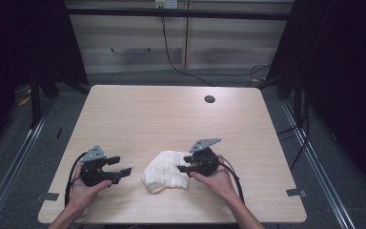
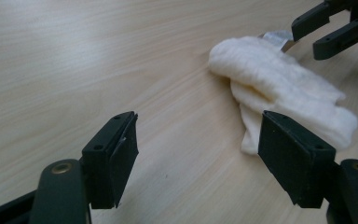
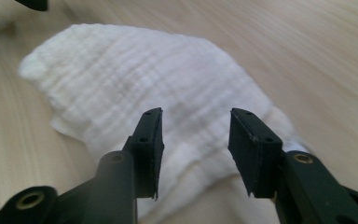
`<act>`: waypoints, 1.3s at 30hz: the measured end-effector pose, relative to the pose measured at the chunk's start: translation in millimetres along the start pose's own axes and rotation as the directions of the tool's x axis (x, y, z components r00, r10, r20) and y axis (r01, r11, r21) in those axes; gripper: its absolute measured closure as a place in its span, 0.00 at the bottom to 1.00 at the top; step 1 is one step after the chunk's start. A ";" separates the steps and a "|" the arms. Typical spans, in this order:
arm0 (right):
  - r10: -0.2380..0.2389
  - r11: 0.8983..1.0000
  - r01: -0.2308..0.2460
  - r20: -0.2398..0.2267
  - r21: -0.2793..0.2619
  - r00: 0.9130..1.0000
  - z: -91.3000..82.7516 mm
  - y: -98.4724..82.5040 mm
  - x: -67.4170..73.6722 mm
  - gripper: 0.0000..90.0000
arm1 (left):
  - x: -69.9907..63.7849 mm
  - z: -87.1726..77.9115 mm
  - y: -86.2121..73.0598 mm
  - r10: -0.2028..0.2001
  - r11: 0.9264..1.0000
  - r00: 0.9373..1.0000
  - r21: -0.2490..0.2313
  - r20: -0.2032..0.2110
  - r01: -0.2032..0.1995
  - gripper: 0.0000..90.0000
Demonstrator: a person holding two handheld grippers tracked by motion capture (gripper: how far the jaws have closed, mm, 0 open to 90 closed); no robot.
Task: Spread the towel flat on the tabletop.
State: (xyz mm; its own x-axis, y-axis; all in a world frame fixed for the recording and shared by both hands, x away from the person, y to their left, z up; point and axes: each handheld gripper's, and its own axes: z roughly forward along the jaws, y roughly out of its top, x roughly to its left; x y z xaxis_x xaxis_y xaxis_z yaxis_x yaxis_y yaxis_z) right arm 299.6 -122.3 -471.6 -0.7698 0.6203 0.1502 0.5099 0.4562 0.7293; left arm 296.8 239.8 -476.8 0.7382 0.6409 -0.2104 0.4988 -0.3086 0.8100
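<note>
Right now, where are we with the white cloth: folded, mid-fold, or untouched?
The white cloth lies bunched and loosely doubled over on the table, so some handling looks done. In hand: nothing. The right gripper stands open just above the cloth; the left gripper is open beside it, over bare wood. Left: likely a regrasp and flattening; it isn't neat yet.

I see a pale wood-grain rectangular tabletop (image 1: 138,119) with a round dark cable hole (image 1: 209,99), standing on grey carpet floor (image 1: 324,191); beige wall panels (image 1: 219,43) behind, black cables (image 1: 171,57) trailing, dark curtains (image 1: 24,43) flanking.

Crumpled white cloth (image 1: 166,171), flat on table (image 1: 171,114)
</note>
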 end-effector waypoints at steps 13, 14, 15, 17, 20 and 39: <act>0.060 0.998 -0.062 0.101 0.016 0.993 -7.1 -2.9 -50.8 0.75 | -27.5 30.0 55.1 0.091 0.995 0.995 0.030 0.049 -0.092 0.45; 0.062 0.998 -0.063 0.098 0.013 0.993 -5.4 -2.3 -52.3 0.75 | -30.7 34.1 55.3 0.097 0.994 0.994 0.036 0.059 -0.099 0.47; 0.066 0.998 -0.068 0.095 0.012 0.993 -2.6 -1.7 -54.1 0.75 | -32.7 37.8 53.5 0.094 0.995 0.993 0.039 0.074 -0.097 0.49; 0.066 0.998 -0.067 0.078 0.004 0.995 4.9 -1.2 -56.3 0.75 | -35.3 44.3 47.0 0.087 0.994 0.993 0.052 0.084 -0.092 0.52; 0.064 0.998 -0.064 0.068 -0.001 0.996 11.5 -0.3 -56.0 0.75 | -37.4 53.6 34.2 0.102 0.990 0.990 0.092 0.093 -0.111 0.58; 0.024 1.000 -0.024 0.028 0.014 0.999 32.9 -2.6 -56.0 0.68 | -37.3 65.8 14.7 0.144 0.969 0.983 0.186 0.114 -0.164 0.76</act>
State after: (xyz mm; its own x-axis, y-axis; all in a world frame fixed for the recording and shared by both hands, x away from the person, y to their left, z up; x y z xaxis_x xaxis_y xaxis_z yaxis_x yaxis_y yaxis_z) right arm 354.0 -137.2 -503.9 -0.7464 0.6486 0.1490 0.5337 0.4497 0.7162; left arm 306.5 165.1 -493.0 0.8494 0.5054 -0.1521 0.4467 -0.5350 0.7171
